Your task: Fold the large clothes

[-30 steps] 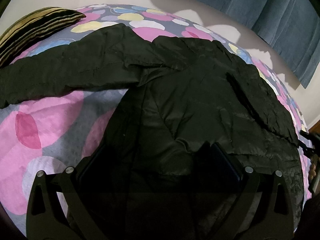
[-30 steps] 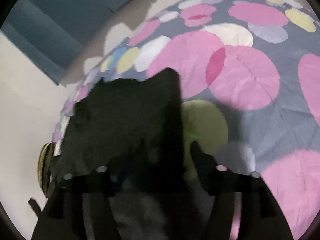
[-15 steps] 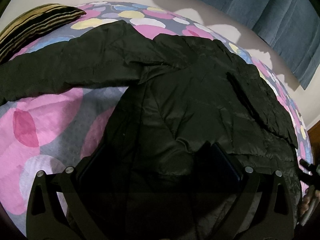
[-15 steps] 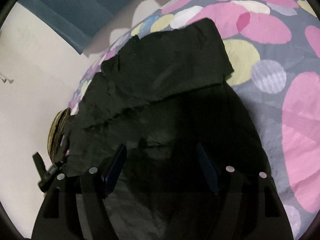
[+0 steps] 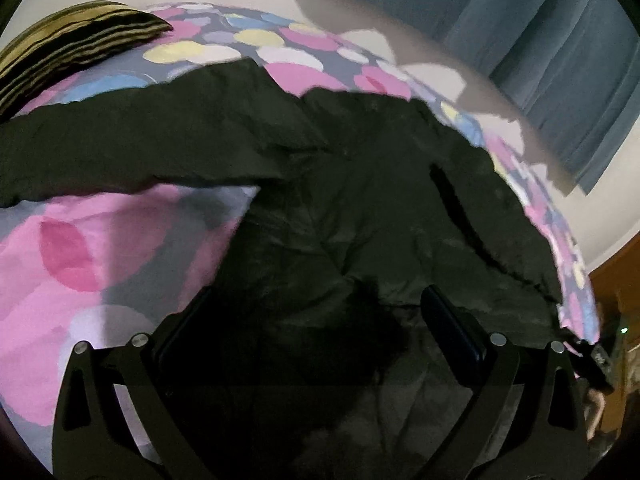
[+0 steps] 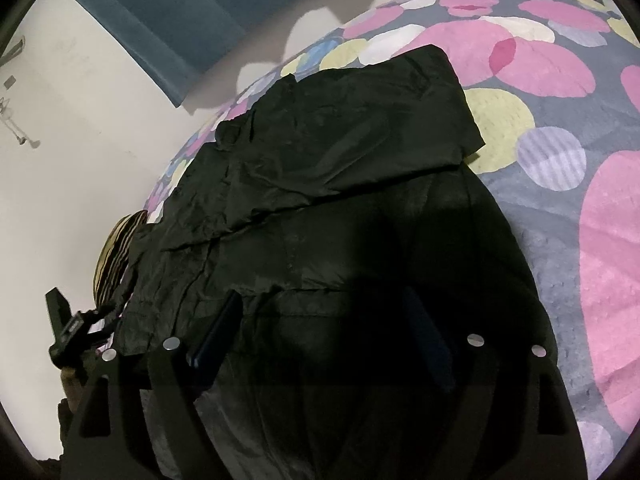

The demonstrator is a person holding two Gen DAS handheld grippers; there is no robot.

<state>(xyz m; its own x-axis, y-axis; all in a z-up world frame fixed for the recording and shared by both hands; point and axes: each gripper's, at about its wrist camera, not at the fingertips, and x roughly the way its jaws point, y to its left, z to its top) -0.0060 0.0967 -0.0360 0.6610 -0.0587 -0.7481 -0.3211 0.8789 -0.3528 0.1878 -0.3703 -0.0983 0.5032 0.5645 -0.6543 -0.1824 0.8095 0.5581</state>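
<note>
Black jacket (image 5: pixel 360 208) flat on bed (image 5: pixel 100 240), lower centre — both hand-held grippers (image 5: pixel 316 308) (image 6: pixel 324 312) wide open, empty. Next: pinch hem, fold up.

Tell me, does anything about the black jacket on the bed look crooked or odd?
Nothing looks damaged. The jacket is only half folded: one sleeve lies across its body, while the other sleeve stretches out over the bedspread toward the striped pillow.
</note>
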